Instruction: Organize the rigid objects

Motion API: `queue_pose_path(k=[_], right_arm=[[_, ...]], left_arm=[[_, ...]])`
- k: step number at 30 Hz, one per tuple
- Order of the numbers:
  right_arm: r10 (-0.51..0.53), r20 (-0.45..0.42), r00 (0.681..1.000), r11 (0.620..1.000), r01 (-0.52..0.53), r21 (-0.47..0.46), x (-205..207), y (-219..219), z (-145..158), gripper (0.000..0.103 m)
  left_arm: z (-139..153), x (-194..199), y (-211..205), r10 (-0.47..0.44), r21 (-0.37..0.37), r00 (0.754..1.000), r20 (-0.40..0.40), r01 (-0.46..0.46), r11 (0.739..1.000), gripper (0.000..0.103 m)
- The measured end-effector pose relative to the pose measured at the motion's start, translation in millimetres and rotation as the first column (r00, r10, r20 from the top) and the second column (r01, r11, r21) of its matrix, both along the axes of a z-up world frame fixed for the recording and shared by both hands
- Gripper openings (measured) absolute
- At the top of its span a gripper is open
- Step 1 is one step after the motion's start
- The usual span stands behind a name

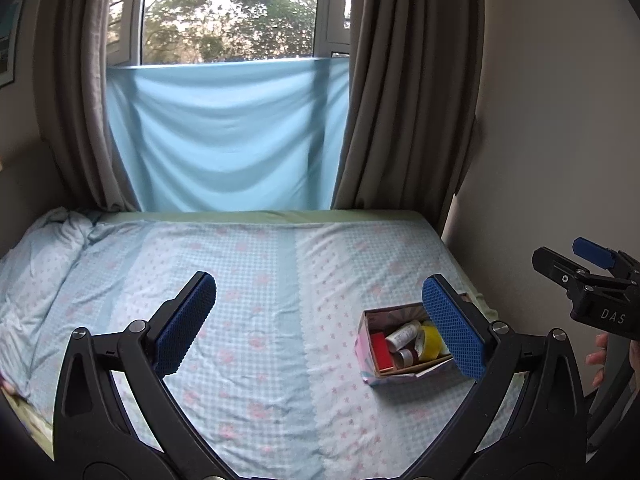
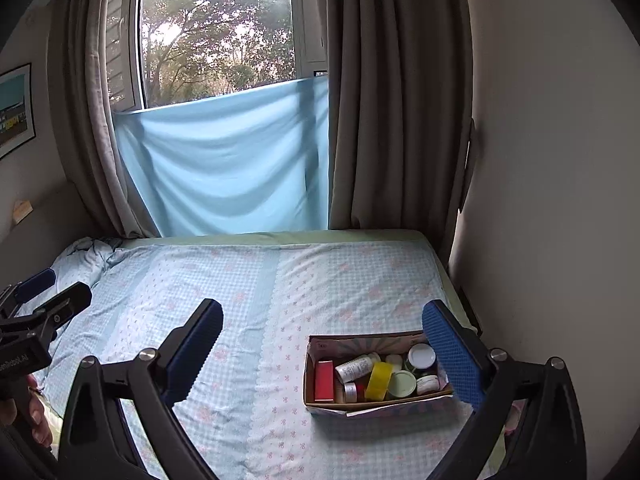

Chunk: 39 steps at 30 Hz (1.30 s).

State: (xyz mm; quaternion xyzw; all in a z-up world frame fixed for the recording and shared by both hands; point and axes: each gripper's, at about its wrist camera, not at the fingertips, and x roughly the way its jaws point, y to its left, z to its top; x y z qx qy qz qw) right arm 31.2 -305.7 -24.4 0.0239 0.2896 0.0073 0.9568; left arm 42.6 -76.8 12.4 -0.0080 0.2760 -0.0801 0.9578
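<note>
Left gripper (image 1: 320, 320) jaws wide apart, empty, above bed (image 1: 260, 272). Right gripper (image 2: 322, 344) jaws also apart, empty. Cardboard box (image 2: 320, 350) sat lower right on bed sheet, holding red box (image 2: 324, 380), white labelled bottle (image 2: 354, 367), yellow tape roll (image 2: 379, 380), white-lidded jars (image 2: 421, 356). Labels too small to read. "DAS" printed on right gripper body, right edge of left wrist view.
</note>
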Motion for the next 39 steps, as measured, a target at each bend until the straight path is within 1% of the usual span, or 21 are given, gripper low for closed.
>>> queue_pose_path(k=[6, 19, 24, 39], right_arm=[[-0.007, 0.005, 1.000, 1.000, 0.007, 0.002, 1.2, -1.4, 0.6, 0.100], [-0.001, 0.002, 1.000, 1.000, 0.001, -0.001, 3.5, -0.3, -0.4, 0.100], [0.006, 0.005, 1.000, 1.000, -0.006, -0.014, 2.6, 3.4, 0.1, 0.100], [0.016, 0.008, 1.000, 1.000, -0.016, -0.005, -0.1, 4.5, -0.8, 0.100]], left_arm=[[-1.8, 1.3, -2.9, -0.013, 0.001, 1.000, -0.008, 0.013, 1.000, 0.103], [-3.5, 3.0, 1.5, -0.005, -0.005, 1.000, -0.013, 0.005, 1.000, 0.103], [-3.1, 1.1, 2.2, -0.005, -0.008, 1.000, -0.011, 0.005, 1.000, 0.103], [-4.6, -6.1, 1.5, 0.000, -0.014, 1.000, -0.005, 0.000, 1.000, 0.103]])
